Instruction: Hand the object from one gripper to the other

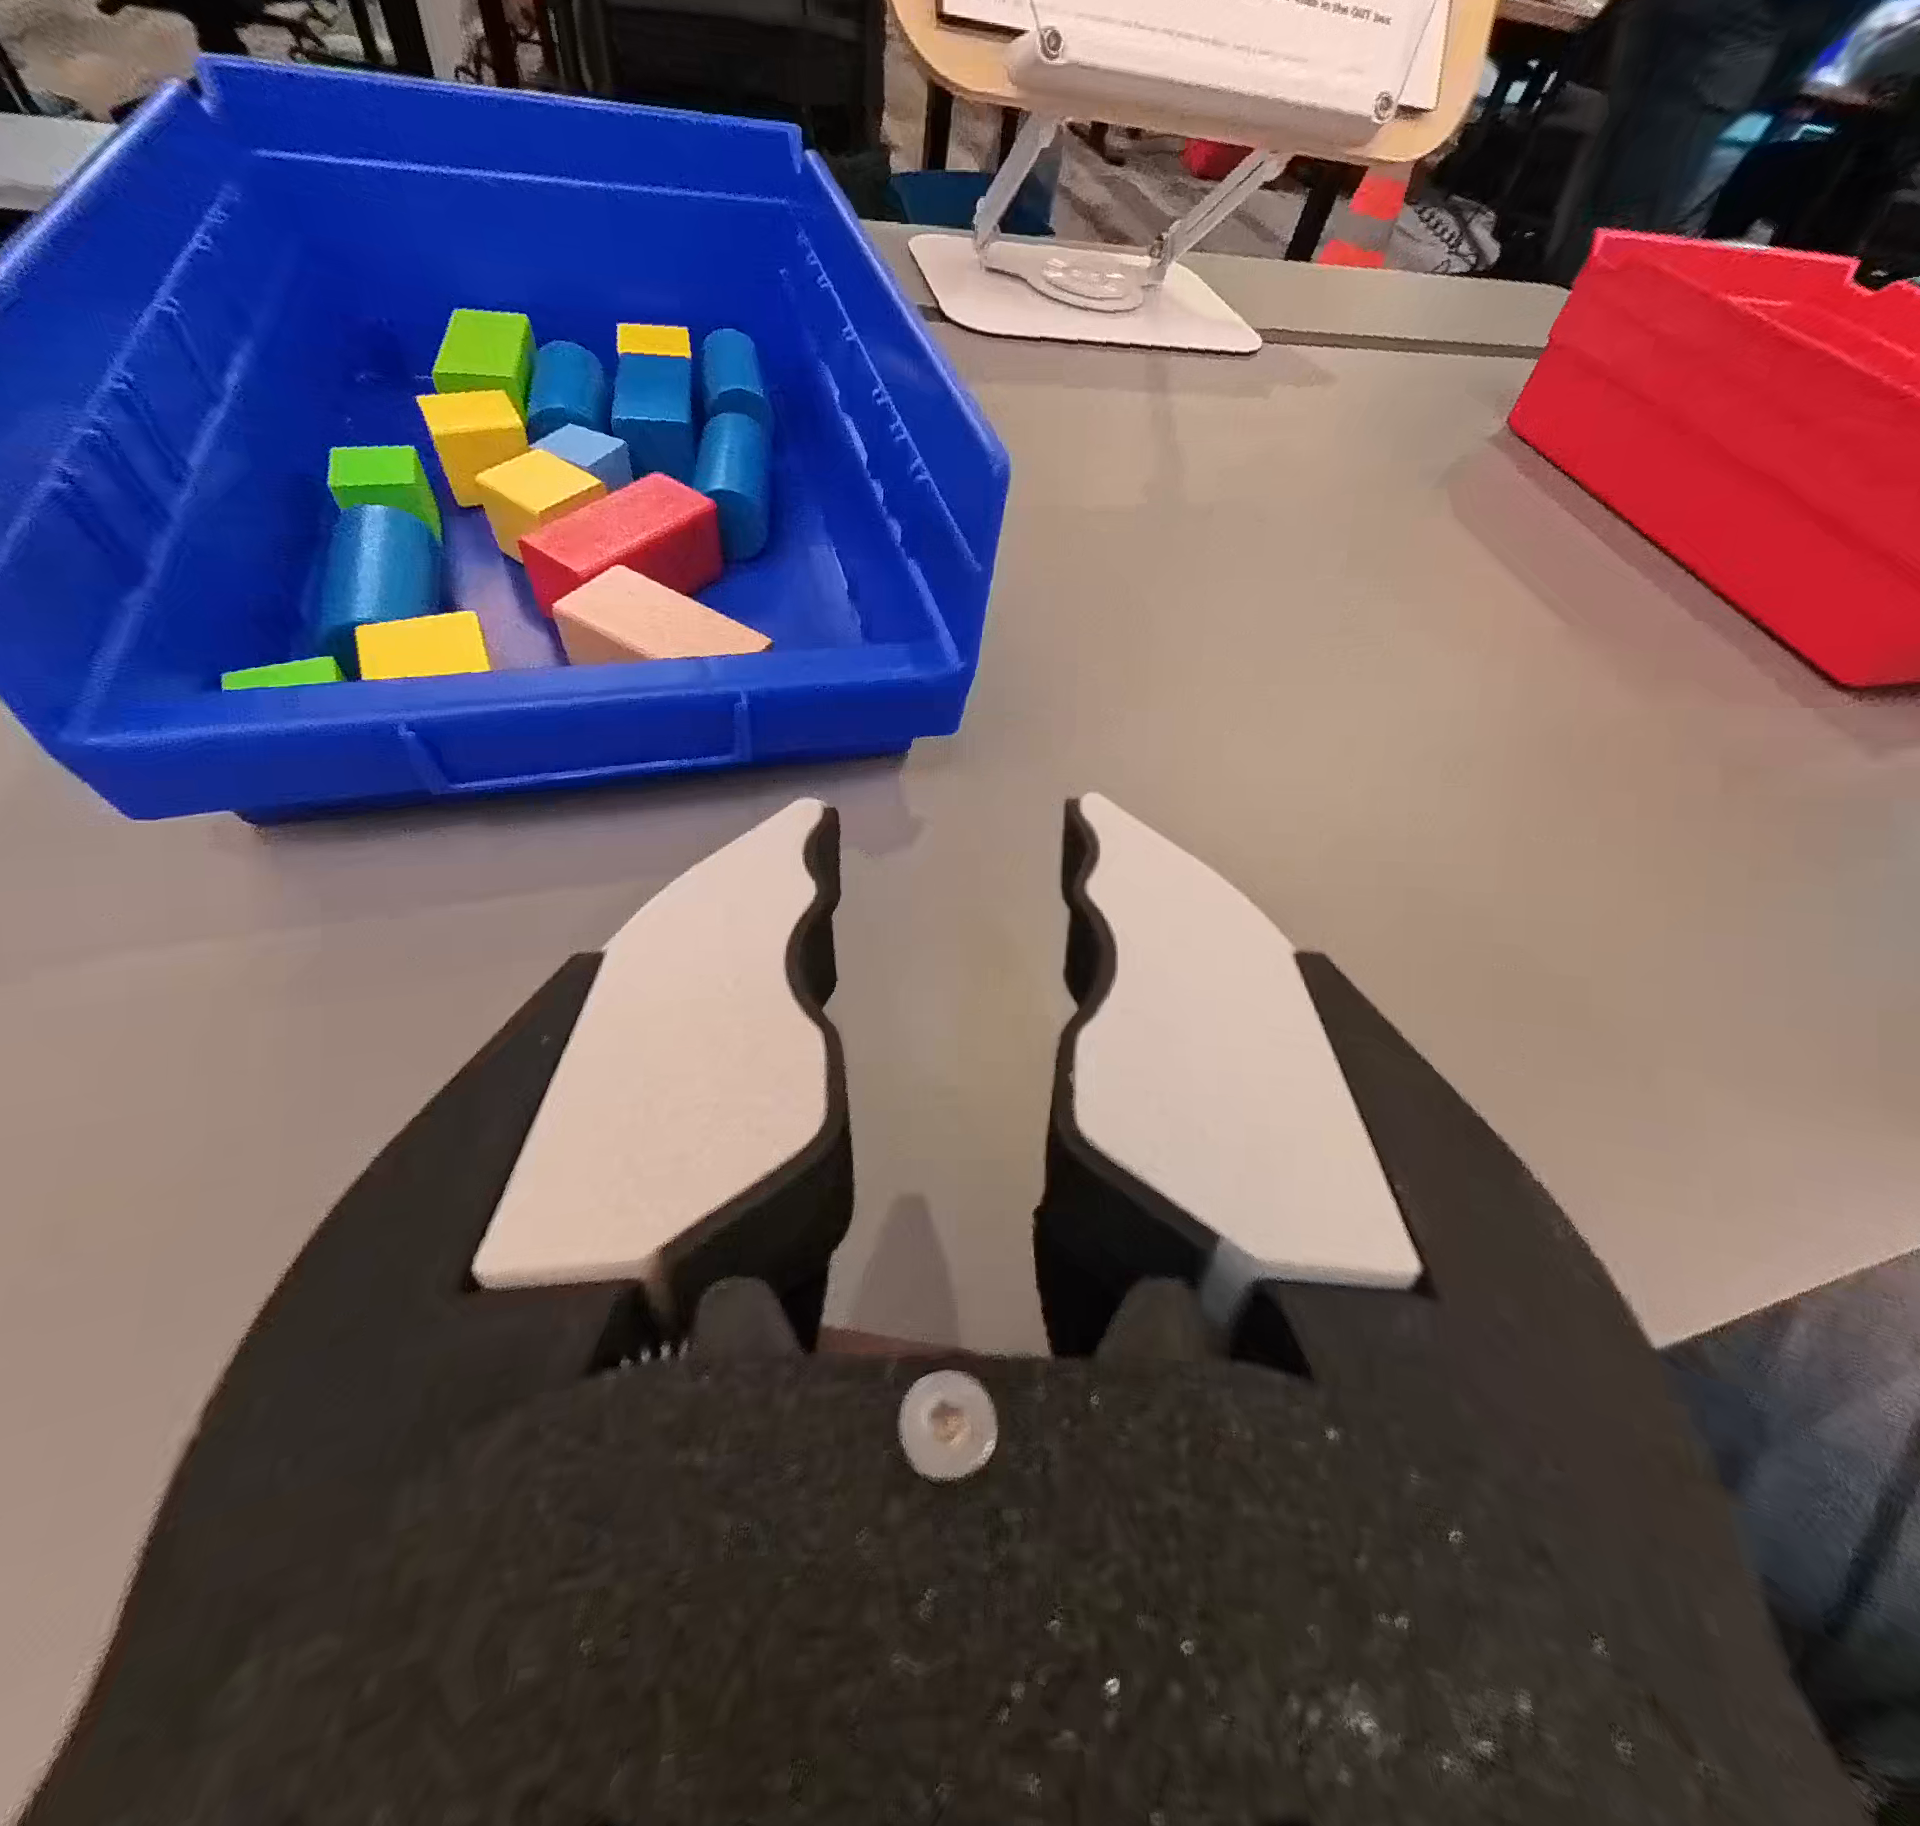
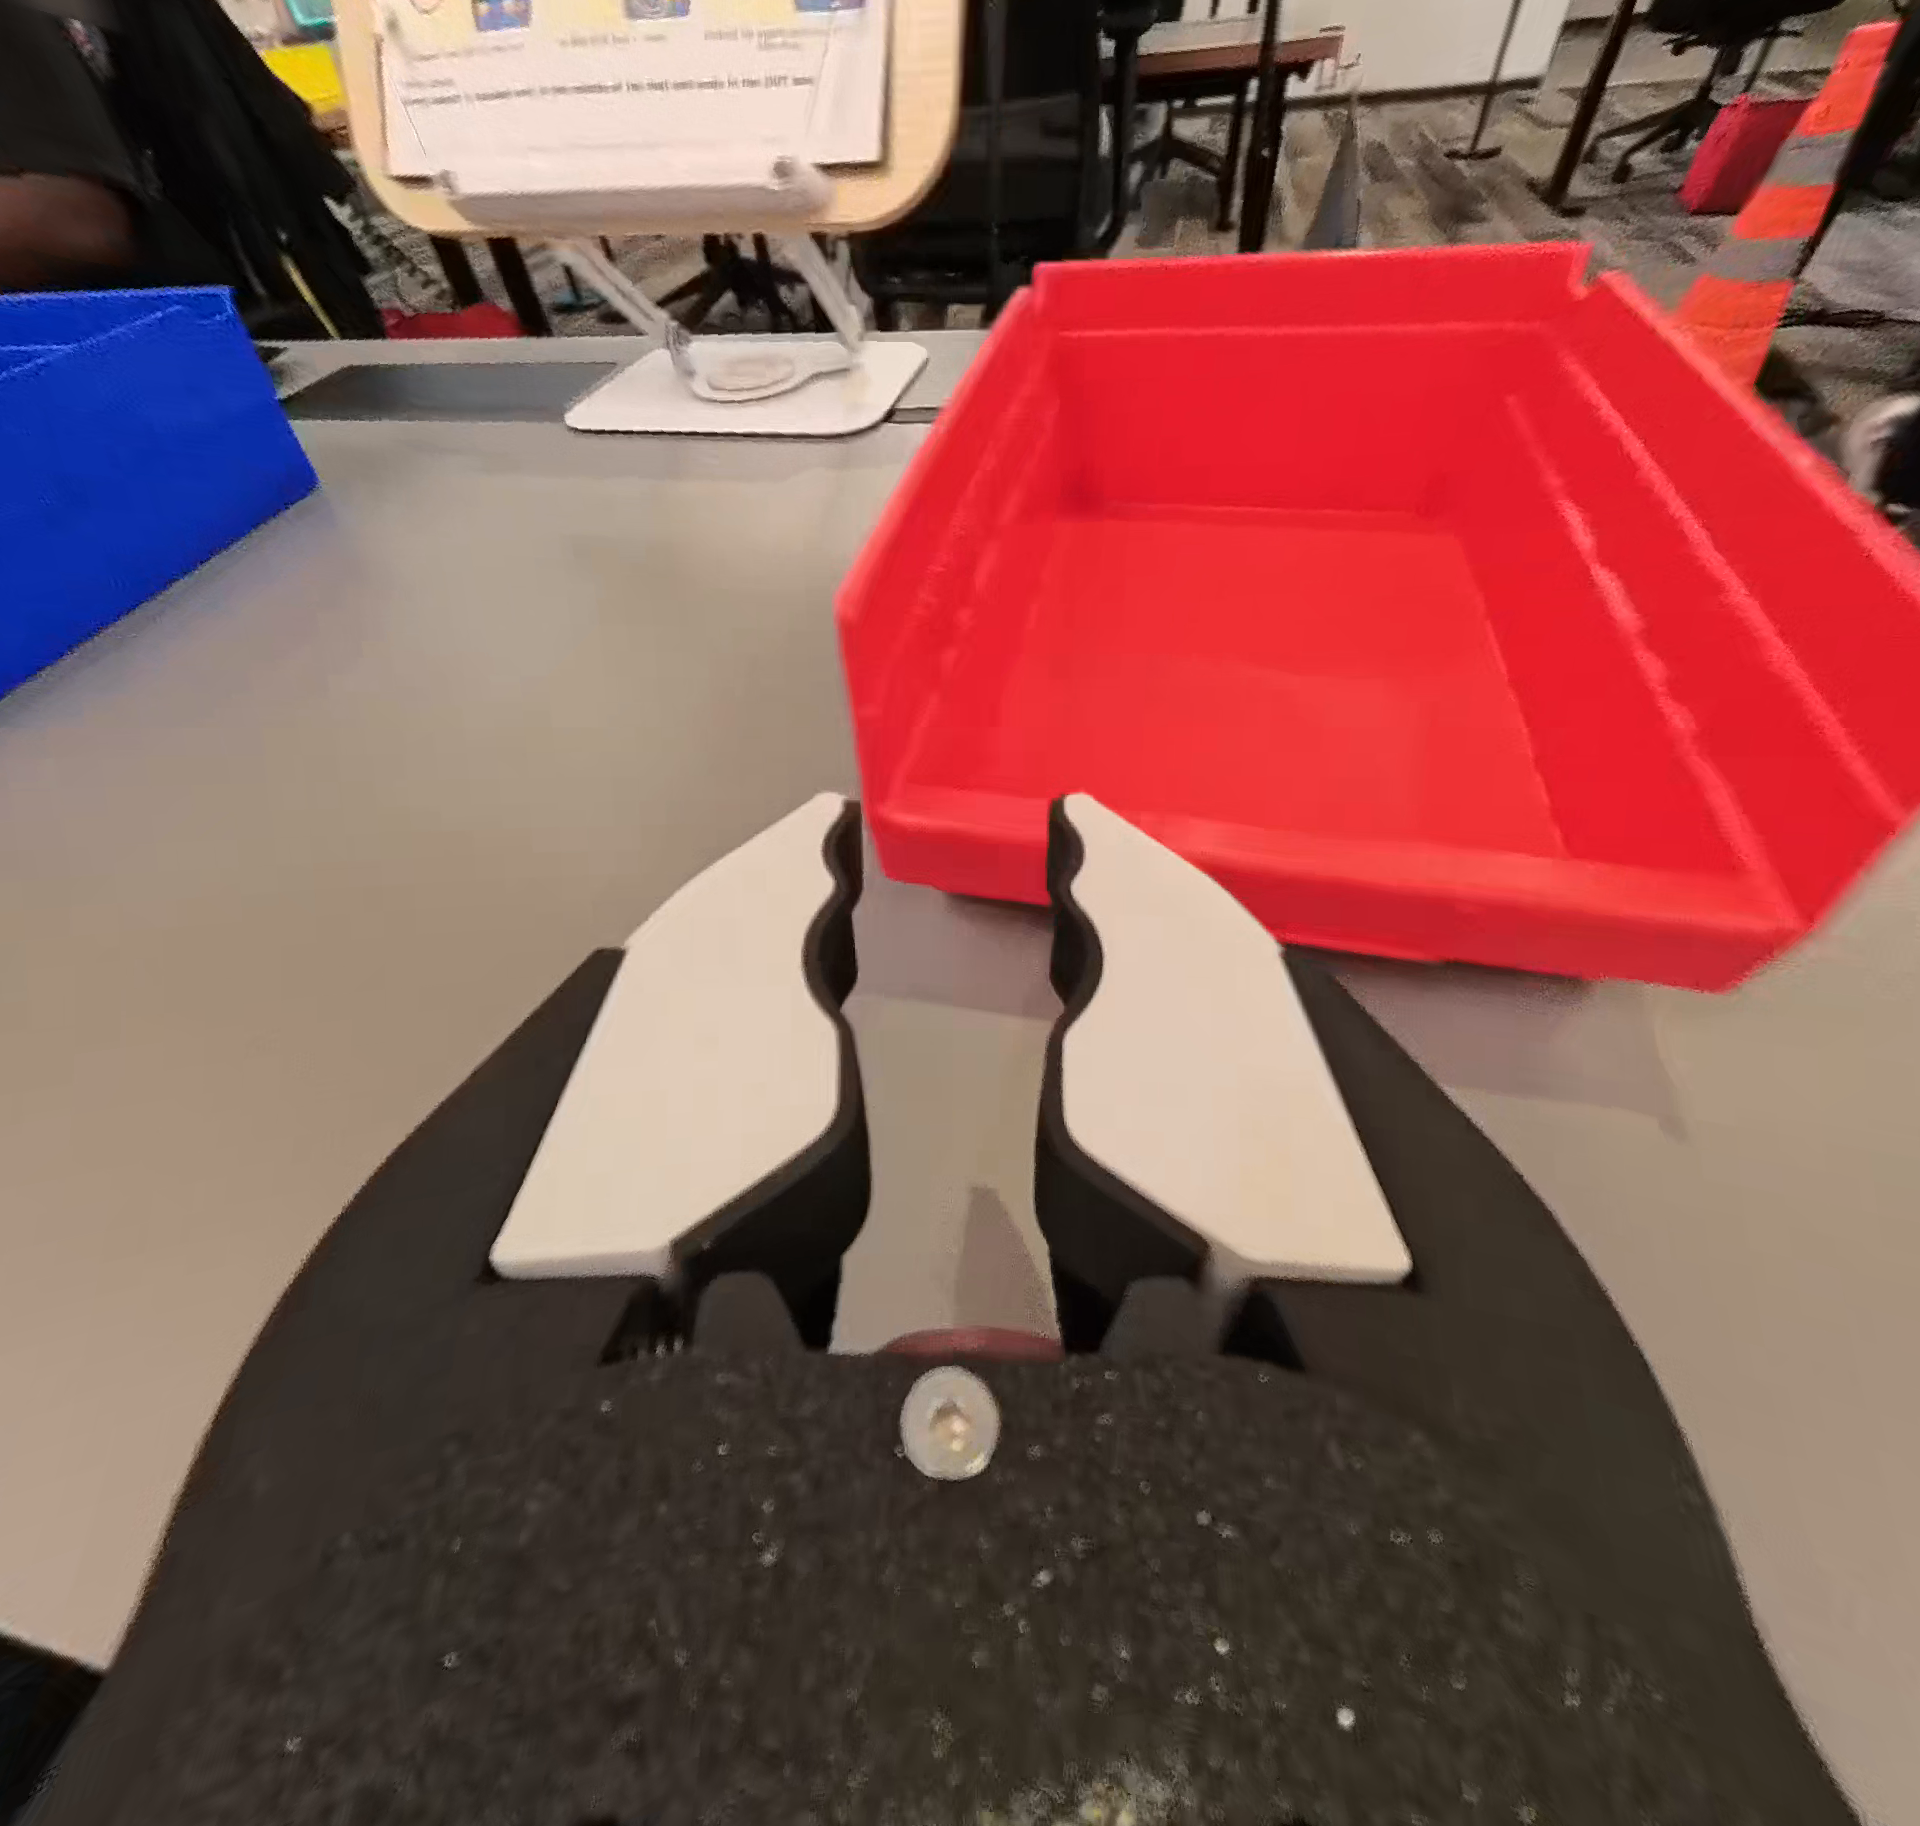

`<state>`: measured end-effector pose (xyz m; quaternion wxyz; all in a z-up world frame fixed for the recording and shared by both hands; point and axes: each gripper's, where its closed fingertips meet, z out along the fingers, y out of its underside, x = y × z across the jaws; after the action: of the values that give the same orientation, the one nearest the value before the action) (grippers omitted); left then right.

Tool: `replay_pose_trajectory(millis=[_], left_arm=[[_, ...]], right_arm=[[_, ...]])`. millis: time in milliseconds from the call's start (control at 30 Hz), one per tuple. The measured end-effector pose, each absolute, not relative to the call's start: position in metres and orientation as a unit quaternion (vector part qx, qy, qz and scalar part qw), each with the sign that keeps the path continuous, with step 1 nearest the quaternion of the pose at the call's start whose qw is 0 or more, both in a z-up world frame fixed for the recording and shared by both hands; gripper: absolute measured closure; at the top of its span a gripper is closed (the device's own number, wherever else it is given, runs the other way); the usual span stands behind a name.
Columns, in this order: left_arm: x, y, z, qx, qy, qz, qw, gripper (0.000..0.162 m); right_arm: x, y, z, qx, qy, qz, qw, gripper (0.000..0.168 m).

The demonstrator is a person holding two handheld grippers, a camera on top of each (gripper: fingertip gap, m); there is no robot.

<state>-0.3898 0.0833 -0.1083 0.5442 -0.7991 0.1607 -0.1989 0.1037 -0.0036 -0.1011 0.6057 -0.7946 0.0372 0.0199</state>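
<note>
- 2 hand-held grippers hover over the smooth grey tabletop (image 1: 1299, 633), each with black bodies and pale grey finger plates.
- The left gripper (image 1: 951, 820) has its jaws spread apart with nothing between them, just in front of the blue plastic bin (image 1: 582, 748).
- Inside that blue bin lies a jumble of painted wooden blocks (image 1: 540, 498): yellow, green, blue cylinders, a red brick (image 1: 623, 535) and a plain tan wedge (image 1: 649, 623).
- The right gripper (image 2: 954, 820) is likewise released and bare, its tips close to the front wall of the red plastic bin (image 2: 1351, 903), which looks bare inside.
- Between the bins, at the far table edge, a wooden-framed instruction board (image 1: 1174, 103) stands on a white folding stand (image 1: 1091, 290).
</note>
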Motion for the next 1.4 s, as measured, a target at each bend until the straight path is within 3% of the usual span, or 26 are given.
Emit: replay_pose_trajectory(millis=[200,1400], left_arm=[[-0.394,0.085,-0.103,-0.788,0.161,-0.167,0.571,0.12],[-0.414,0.151,-0.092,-0.79,0.133,-0.114,0.588,0.122]], right_arm=[[0.169,-0.016,-0.111,-0.807,0.048,-0.073,0.584,0.13],[0.182,0.032,-0.095,-0.783,0.116,0.021,0.611,0.129]])
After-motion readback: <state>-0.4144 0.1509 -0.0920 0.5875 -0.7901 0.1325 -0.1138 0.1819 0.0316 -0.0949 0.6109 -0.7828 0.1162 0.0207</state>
